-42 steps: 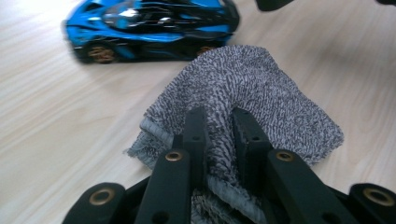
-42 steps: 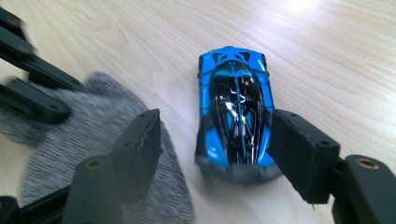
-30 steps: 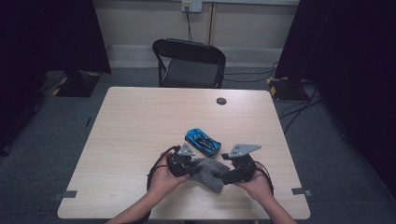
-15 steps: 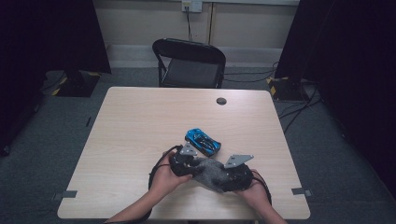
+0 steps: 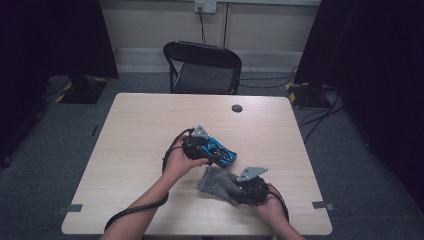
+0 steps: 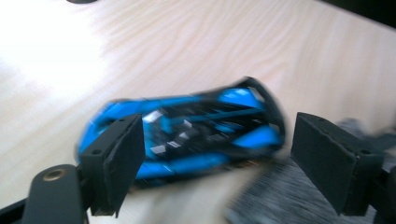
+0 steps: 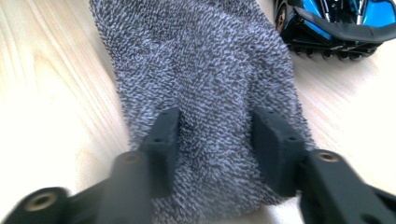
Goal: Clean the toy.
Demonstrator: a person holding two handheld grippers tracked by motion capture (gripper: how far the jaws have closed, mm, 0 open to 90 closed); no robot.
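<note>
While right gripper [image 7: 215, 140] jaws straddle sock [image 7: 201, 70]

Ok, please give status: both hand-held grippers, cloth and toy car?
Left hand-held gripper open, jaws just opening around toy car. Right hand-held gripper closing on grey cloth. Nothing in the way.

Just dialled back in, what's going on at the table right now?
A person works two handheld grippers at a wooden table. The left gripper has just been opening and now stands open around a blue toy car, not pressing it. The right gripper has been closing, its jaws down on a grey cloth lying beside the car.
</note>
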